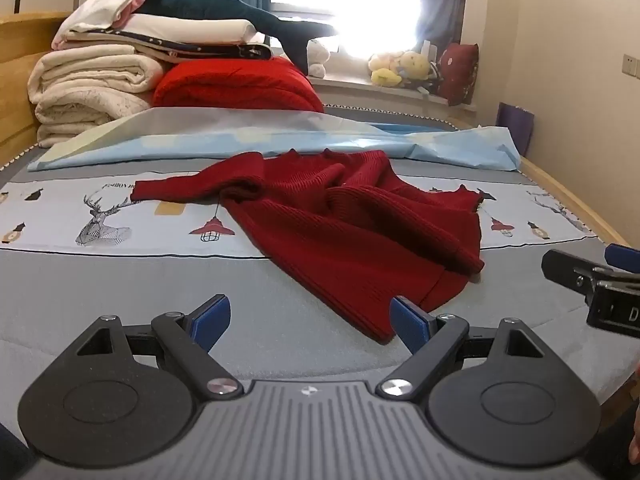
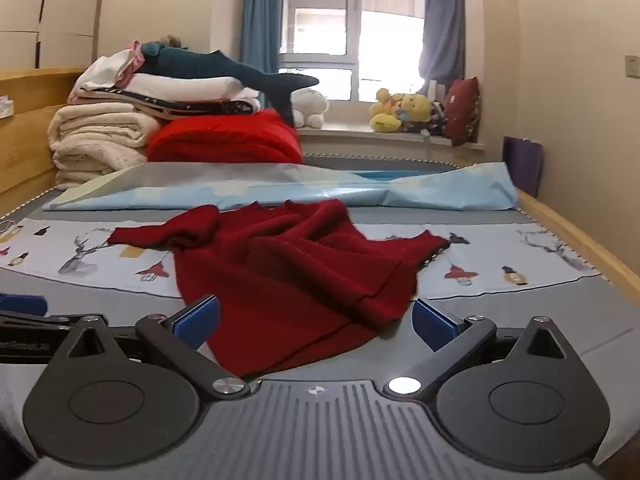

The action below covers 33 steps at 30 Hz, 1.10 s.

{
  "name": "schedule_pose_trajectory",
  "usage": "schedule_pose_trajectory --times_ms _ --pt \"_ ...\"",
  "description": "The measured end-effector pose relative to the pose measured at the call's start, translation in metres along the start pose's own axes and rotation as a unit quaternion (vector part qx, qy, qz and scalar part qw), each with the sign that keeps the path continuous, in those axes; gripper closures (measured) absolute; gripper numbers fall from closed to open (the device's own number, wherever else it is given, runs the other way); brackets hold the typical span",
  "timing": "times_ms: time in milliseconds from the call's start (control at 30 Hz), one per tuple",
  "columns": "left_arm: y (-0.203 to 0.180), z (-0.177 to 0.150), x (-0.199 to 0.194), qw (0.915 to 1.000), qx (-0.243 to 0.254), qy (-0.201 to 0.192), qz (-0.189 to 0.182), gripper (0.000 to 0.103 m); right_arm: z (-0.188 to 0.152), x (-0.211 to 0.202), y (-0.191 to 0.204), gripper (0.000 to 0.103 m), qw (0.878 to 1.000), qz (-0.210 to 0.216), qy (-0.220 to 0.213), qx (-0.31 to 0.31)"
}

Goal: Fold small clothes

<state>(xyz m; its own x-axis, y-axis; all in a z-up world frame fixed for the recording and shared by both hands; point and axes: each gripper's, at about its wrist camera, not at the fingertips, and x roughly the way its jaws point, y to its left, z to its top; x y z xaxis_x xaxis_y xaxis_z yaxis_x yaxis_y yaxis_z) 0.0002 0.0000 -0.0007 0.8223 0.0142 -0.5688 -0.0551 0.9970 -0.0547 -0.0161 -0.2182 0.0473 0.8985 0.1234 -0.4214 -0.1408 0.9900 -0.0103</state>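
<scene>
A dark red knit sweater (image 1: pixel 340 232) lies crumpled on the bed, one sleeve stretched out to the left. It also shows in the right wrist view (image 2: pixel 288 268). My left gripper (image 1: pixel 310 320) is open and empty, just short of the sweater's near hem, its right fingertip beside the hem corner. My right gripper (image 2: pixel 316 322) is open and empty, with the sweater's near hem between its blue pads. The right gripper's tip shows at the right edge of the left wrist view (image 1: pixel 592 276).
The bed (image 1: pixel 120 304) has a grey cover and a printed sheet with deer (image 1: pixel 100 220). A light blue sheet (image 1: pixel 280 140) lies bunched behind the sweater. Folded blankets and a red quilt (image 1: pixel 236 84) are stacked at the headboard. Plush toys (image 1: pixel 400 66) sit on the windowsill.
</scene>
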Motion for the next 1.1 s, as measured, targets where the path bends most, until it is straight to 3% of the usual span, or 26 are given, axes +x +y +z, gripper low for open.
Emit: schedule_pose_trajectory --times_ms 100,233,333,633,1100 --pt "0.003 0.0 0.003 1.0 0.0 0.004 -0.002 0.013 -0.001 0.001 -0.001 0.001 1.0 -0.004 -0.001 0.0" --pt "0.004 -0.001 0.008 1.0 -0.005 0.008 0.001 0.013 -0.002 0.017 0.008 0.001 0.999 0.002 0.031 -0.006" --pt "0.007 -0.005 0.007 0.9998 -0.022 -0.005 0.0 0.013 -0.004 0.019 0.008 0.001 0.999 0.012 0.03 0.004" --pt "-0.003 -0.004 0.005 0.9996 0.0 -0.028 0.007 0.013 -0.005 0.036 0.021 0.002 0.998 0.02 0.06 0.0" --pt "-0.003 -0.003 0.009 0.9997 -0.007 -0.025 0.003 0.013 -0.007 0.037 0.018 0.005 0.997 0.033 0.064 0.015"
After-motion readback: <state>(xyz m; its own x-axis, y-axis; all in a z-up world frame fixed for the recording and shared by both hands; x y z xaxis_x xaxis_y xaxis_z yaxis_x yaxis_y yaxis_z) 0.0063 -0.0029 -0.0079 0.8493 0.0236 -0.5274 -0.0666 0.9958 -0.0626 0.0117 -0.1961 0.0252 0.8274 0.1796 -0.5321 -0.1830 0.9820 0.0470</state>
